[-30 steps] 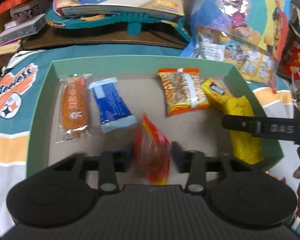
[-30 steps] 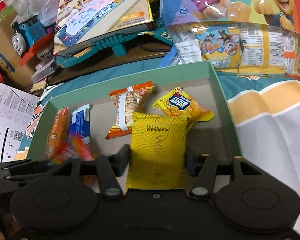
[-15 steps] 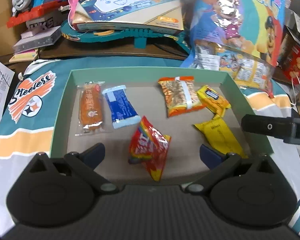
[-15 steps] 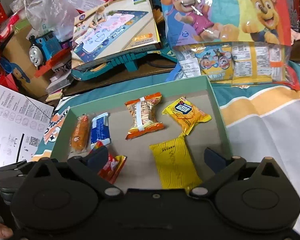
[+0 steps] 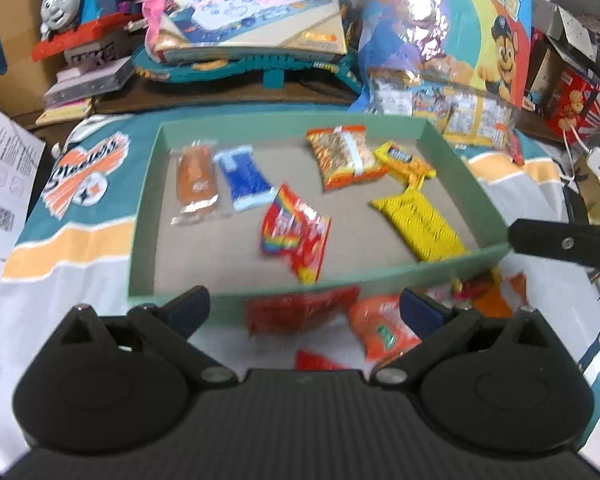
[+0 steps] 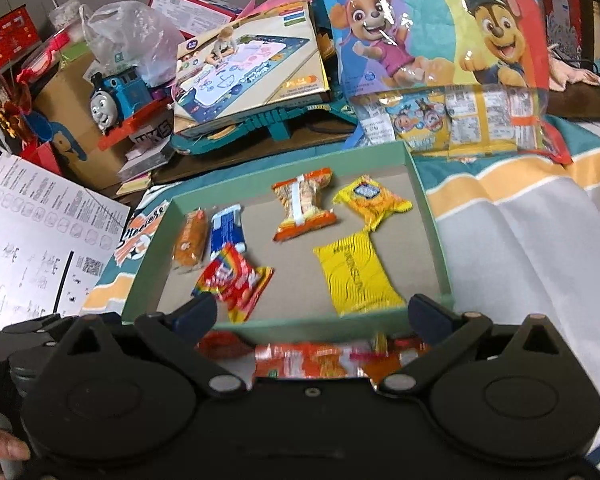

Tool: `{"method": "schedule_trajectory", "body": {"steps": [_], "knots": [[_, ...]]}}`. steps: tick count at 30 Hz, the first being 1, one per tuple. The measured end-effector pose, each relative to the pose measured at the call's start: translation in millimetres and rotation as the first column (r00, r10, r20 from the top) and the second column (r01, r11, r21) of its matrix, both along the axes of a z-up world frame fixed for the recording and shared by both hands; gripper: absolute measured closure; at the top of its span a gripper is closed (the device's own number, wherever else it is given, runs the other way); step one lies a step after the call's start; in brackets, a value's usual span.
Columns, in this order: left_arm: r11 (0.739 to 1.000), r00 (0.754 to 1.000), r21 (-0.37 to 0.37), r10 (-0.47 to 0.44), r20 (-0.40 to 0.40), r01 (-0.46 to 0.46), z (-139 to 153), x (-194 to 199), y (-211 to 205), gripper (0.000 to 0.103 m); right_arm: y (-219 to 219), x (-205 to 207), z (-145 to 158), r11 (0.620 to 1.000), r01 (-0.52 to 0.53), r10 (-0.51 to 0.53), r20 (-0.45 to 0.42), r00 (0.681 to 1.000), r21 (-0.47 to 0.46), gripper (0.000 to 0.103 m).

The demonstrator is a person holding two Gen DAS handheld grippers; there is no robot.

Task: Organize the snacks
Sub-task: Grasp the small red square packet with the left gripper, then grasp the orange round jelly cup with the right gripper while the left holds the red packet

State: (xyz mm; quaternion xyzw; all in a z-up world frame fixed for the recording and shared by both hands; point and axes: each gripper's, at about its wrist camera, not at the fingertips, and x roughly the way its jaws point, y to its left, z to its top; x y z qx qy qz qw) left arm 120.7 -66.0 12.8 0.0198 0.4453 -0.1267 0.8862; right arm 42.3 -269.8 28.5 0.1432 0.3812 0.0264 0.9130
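Six packets in tray: counted from the left wrist view; all lie flat on the floor of the green tray [image 5: 140, 216], none stacked.
Left view, gripper: left gripper [image 5: 304, 307] spread wide, nothing between the fingers, hanging over the tray's near wall.
Left view, tray contents: orange sausage stick [image 5: 196, 176] just beside blue packet [image 5: 242, 178] at the far left; rainbow red packet [image 5: 296, 236] in the middle; striped orange packet [image 5: 342, 156], small yellow biscuit packet [image 5: 404, 162] and long yellow packet [image 5: 418, 220] on the right.
Left view, loose snacks: red and orange packets [image 5: 376, 330] lie on the cloth just outside the near wall, blurred.
Right view, gripper: right gripper [image 6: 312, 314] also wide open and empty, over the same near wall.
Right view, tray: green tray [image 6: 436, 236] sits on the striped cloth; long yellow packet [image 6: 358, 276] near its right wall, rainbow red packet [image 6: 232, 280] near-left.
Right view, loose snacks: orange packets [image 6: 308, 360] under the fingers, outside the tray.
Step, judged: between placements; both tools free.
Next move, judged: lower onto a loose packet, pinch across its narrow width, carry it to bare tray floor.
Handling, judged: crinkly, soft wrappers; likely to slip or fold.
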Motion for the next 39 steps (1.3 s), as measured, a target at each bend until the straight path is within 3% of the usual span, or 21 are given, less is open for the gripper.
{"method": "schedule_trajectory", "body": {"steps": [10,15,20,23,24,26,27,28,30,39], "knots": [[0.999,0.993,0.037,0.001,-0.122,0.004,-52.7,-29.5,15.2,0.0,2.8,-37.3,-43.1,0.997,0.016,-0.009,-0.102,0.995,0.07,0.0],[0.997,0.992,0.074,-0.014,-0.129,0.023,-70.3,-34.2,10.5,0.0,11.5,-38.1,-49.2,0.998,0.007,0.0,-0.104,0.995,0.066,0.0],[0.995,0.993,0.085,-0.037,-0.112,0.047,-74.6,-30.5,3.8,0.003,22.1,-30.6,-52.9,0.997,-0.016,0.023,-0.104,0.994,0.069,0.01],[0.994,0.993,0.085,-0.063,-0.097,0.071,-76.5,-27.3,-2.5,0.01,28.2,-25.2,-56.2,0.997,-0.035,0.042,-0.111,0.993,0.063,0.023],[0.993,0.993,0.082,-0.074,-0.093,0.082,-77.5,-26.8,-5.1,0.017,29.7,-23.9,-57.5,0.997,-0.038,0.045,-0.116,0.992,0.064,0.026],[0.992,0.992,0.07,-0.096,-0.085,0.102,-78.9,-27.2,-8.1,0.04,32.9,-20.7,-60.4,0.996,-0.048,0.056,-0.125,0.991,0.069,0.035],[0.991,0.991,0.067,-0.106,-0.087,0.112,-80.3,-27.7,-9.1,0.065,34.3,-19.0,-61.8,0.996,-0.052,0.061,-0.13,0.99,0.069,0.04],[0.991,0.989,0.06,-0.112,-0.092,0.118,-81.7,-27.7,-8.8,0.068,36.5,-17.3,-63.3,0.996,-0.06,0.069,-0.135,0.988,0.068,0.043],[0.992,0.99,0.047,-0.111,-0.085,0.116,-81.6,-28.5,-4.9,0.069,42.3,-13.9,-66.0,0.995,-0.077,0.084,-0.143,0.986,0.057,0.049],[1.0,0.996,0.002,-0.008,-0.091,0.008,-80.1,-30.0,41.3,0.068,72.6,7.8,-93.3,0.993,-0.121,0.118,-0.217,0.969,0.002,0.05]]}}
